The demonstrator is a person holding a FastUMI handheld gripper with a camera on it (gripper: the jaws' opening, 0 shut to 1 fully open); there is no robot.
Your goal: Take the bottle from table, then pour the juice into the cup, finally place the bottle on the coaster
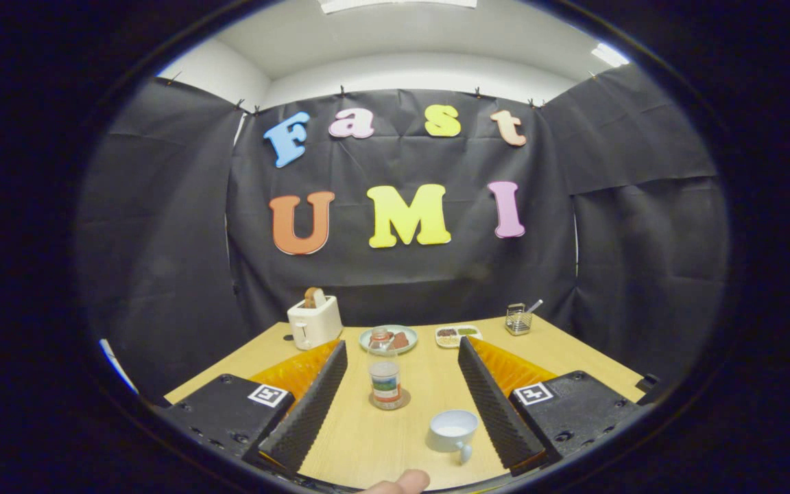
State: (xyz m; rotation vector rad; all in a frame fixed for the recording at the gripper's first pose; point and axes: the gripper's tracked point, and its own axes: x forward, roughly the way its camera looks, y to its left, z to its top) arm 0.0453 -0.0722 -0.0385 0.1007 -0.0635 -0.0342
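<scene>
all steps look done, judging by layout: bottle (385,376) upright on coaster (389,401), between fingers, touching neither. gripper (400,394) spread wide, holding nothing. cup (452,431) near right finger, whitish inside; contents unclear. nothing left but retreat.

We see a staged booth: black cloth walls (162,226) around a wooden worktop (361,439) with a toaster (314,321).

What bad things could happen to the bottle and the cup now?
The open gripper has the clear plastic bottle on its round coaster between its fingers. The tall bottle might tip if a finger bumps it. The pale blue cup sits close to one finger, so it could get knocked.
</scene>
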